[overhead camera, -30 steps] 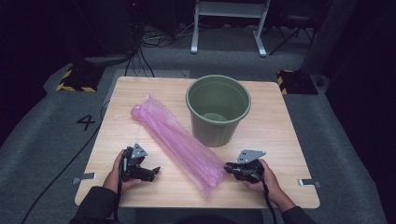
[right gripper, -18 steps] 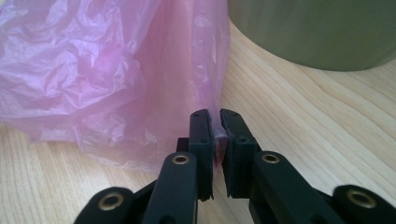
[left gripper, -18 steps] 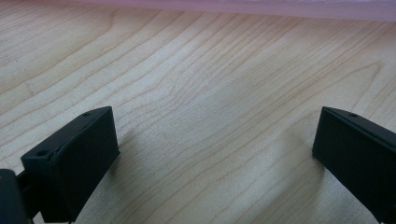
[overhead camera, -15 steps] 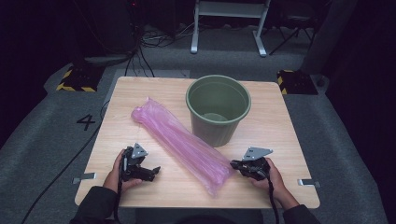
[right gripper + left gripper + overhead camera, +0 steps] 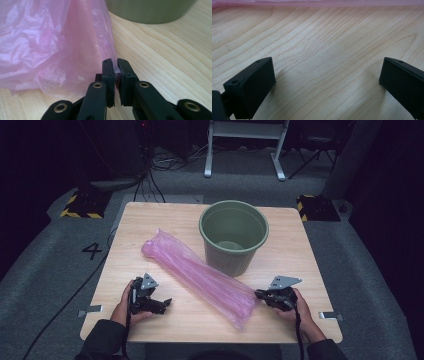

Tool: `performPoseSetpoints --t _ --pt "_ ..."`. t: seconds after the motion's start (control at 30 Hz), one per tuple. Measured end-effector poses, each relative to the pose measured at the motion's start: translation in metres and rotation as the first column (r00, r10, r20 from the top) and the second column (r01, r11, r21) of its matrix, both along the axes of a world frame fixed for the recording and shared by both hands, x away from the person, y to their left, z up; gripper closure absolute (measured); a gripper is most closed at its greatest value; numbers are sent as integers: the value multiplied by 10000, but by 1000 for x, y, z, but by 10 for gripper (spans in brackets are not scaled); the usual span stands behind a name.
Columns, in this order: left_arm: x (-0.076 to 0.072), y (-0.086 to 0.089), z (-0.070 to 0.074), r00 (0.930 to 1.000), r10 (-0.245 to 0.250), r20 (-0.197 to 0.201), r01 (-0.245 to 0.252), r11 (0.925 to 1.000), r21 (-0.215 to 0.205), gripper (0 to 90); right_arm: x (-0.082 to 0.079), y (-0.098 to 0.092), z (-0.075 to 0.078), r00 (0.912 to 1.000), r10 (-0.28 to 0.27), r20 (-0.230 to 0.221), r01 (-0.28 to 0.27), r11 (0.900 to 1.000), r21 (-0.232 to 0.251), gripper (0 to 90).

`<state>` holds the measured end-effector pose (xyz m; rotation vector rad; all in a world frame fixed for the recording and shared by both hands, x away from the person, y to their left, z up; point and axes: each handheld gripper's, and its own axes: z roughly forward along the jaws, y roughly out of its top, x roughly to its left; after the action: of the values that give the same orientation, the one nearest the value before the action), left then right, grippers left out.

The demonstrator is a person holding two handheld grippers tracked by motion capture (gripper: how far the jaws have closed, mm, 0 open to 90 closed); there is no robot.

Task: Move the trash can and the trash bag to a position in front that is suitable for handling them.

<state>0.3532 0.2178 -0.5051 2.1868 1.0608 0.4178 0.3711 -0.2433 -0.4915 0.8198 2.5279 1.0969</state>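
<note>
Your right gripper point(image 5: 259, 294) sits at about four o'clock on the table point(image 5: 165, 220), its jaws nearly together and pinched on the edge of the pink plastic bag point(image 5: 200, 275); in the right gripper view point(image 5: 115, 65) a thin fold of the film runs between the two black pads. The bag lies flat across the middle of the table, stretched from ten o'clock down to five o'clock, its near end touching your right gripper. The green bucket point(image 5: 233, 237) stands upright at one o'clock, just beside the bag. Your left gripper point(image 5: 162, 304) rests at seven o'clock, jaws wide apart over bare wood, holding nothing.
</note>
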Motion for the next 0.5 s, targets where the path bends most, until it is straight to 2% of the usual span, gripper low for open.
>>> performPoseSetpoints --t 0.27,0.5 --pt "0 0 0 10000 -28 5 28 10000 -6 1 8 -23 -2 9979 -652 12 652 9979 0 844" --pt "0 0 0 10000 -31 11 31 10000 -7 1 13 -52 -2 9897 -1424 -152 1428 9893 295 838"
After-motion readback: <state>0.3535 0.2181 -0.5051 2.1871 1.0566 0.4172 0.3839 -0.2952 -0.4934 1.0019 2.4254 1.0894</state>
